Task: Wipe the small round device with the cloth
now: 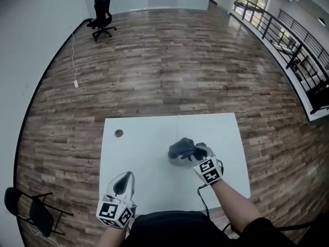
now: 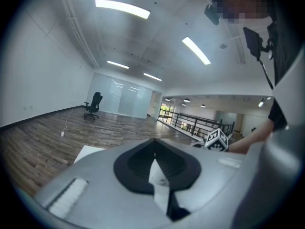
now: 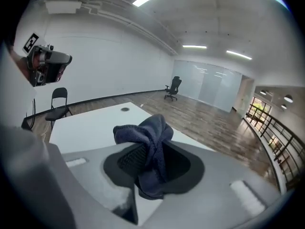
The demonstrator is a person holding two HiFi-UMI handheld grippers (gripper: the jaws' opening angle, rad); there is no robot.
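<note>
The right hand-held gripper (image 3: pixel 153 151) pinches a dark blue cloth (image 3: pixel 143 130) over the white surface (image 1: pixel 149 138), while the left hand-held gripper (image 2: pixel 153 144) keeps its jaws pressed together.

The cloth (image 3: pixel 143 130) is dark blue-grey and soft. It is all bunched up in folds. The right gripper (image 3: pixel 151 168) pinches it in the middle. One lump sticks up above the jaws and a bit hangs down below them. From the head view, the cloth (image 1: pixel 183 147) is up over the white table (image 1: pixel 154 189). The small round device (image 1: pixel 177 161) is pale grey. It sits on the table just under the cloth, which hides most of it.
</note>
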